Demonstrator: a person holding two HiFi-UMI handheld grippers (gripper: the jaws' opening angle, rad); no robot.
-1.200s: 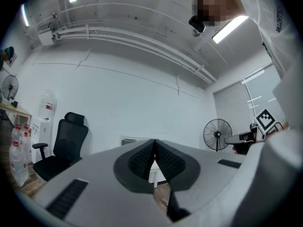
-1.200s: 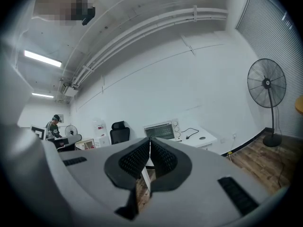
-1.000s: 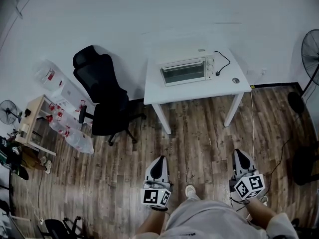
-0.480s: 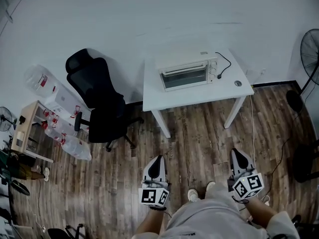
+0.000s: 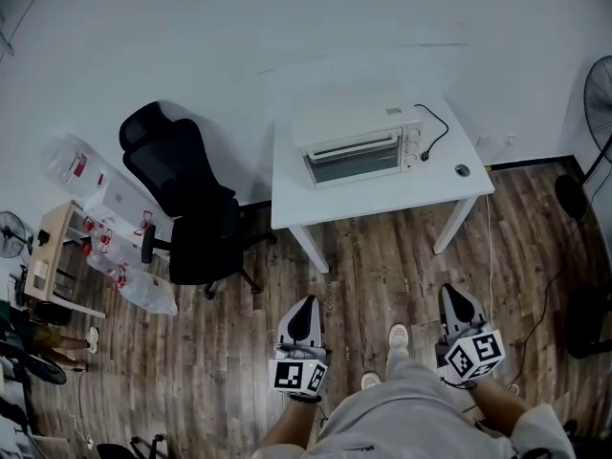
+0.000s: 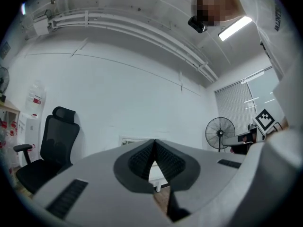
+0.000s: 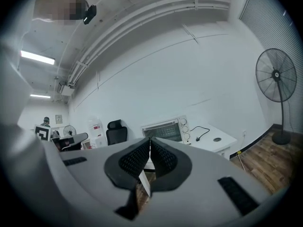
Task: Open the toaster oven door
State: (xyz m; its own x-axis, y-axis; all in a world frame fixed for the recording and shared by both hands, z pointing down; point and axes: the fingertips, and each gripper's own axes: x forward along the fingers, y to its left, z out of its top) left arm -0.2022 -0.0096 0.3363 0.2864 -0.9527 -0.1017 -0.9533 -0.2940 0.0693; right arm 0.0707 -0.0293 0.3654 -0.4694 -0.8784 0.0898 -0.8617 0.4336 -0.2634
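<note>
A cream toaster oven with a glass door, shut, stands on a white table against the far wall. It also shows in the right gripper view as the toaster oven, straight ahead past the jaws. My left gripper and right gripper hang low over the wood floor, well short of the table. Both are shut and hold nothing. In the left gripper view the left gripper hides most of the oven.
A black office chair stands left of the table. A cable with plug and a small round object lie on the table's right part. Water bottles and a small wooden shelf crowd the left. A standing fan stands at the right.
Table and oven have grown slightly larger and shifted in the head view as I walk toward them. The person's feet have stepped. Both grippers keep their pose and stay shut.
</note>
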